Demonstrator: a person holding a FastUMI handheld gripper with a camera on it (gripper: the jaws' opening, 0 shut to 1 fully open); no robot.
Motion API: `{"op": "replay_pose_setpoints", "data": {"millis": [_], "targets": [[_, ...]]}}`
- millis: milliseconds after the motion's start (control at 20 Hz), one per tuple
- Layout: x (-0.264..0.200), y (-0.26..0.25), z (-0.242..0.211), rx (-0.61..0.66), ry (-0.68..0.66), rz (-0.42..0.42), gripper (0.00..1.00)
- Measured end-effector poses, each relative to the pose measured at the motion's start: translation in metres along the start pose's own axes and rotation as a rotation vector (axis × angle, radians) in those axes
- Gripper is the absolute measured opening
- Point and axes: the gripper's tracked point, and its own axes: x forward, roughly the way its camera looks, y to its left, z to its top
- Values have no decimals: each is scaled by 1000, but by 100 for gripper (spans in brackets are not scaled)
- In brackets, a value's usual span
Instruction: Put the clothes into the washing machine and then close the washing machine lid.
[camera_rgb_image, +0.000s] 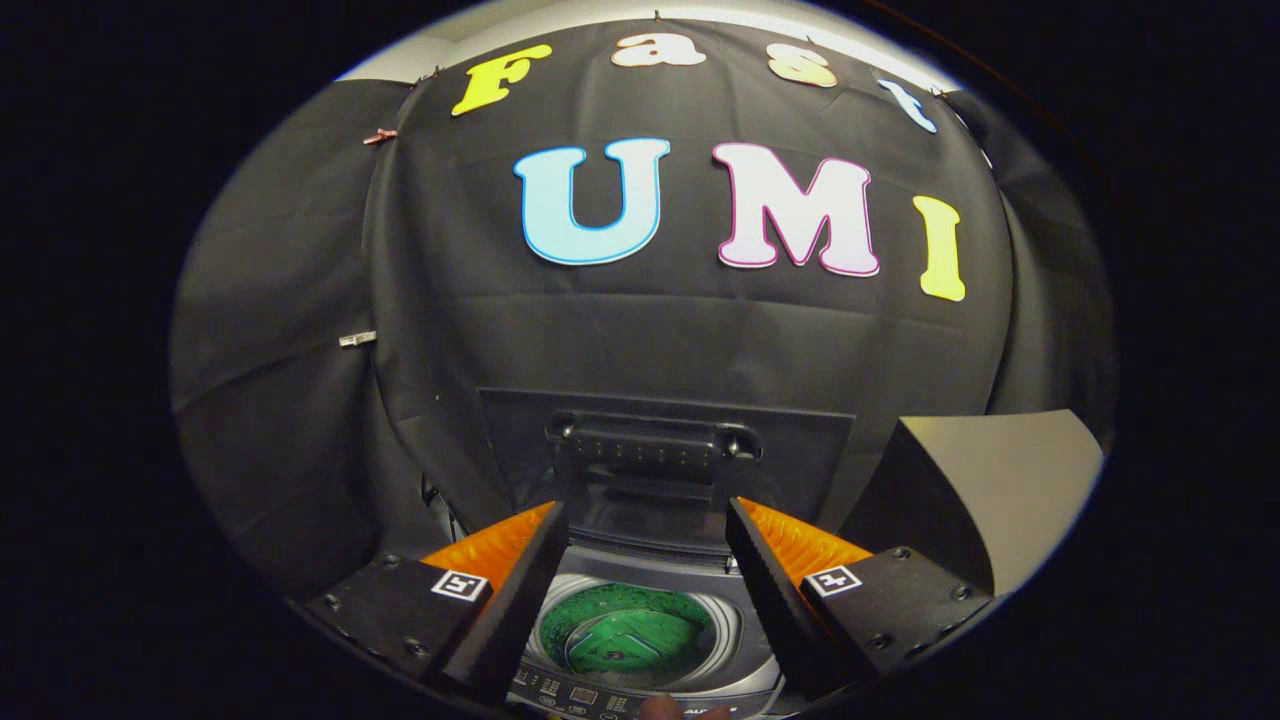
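My gripper (648, 525) is open, with nothing between its fingers. Below and between the fingers sits a top-loading washing machine (640, 690). Its drum opening holds a green garment (628, 632) lying inside. The dark lid (665, 450) stands raised upright behind the opening, just beyond the fingertips, with a handle bar across its upper part. A strip of control buttons (580, 695) runs along the machine's near edge.
A grey boxy surface (1000, 480) stands to the right of the lid, beyond the right finger. Black cloth hangs close behind and around the machine. A fingertip of a person (665, 708) shows at the machine's near edge.
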Motion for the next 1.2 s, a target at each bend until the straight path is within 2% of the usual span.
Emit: {"op": "replay_pose_setpoints", "data": {"millis": [250,450,800,1200], "targets": [[-21,7,10,2,35,22,99],[-12,5,47,-6,-15,21,99],[65,-12,92,35,-45,-45,99],[154,-42,97,72,-5,-98,99]]}}
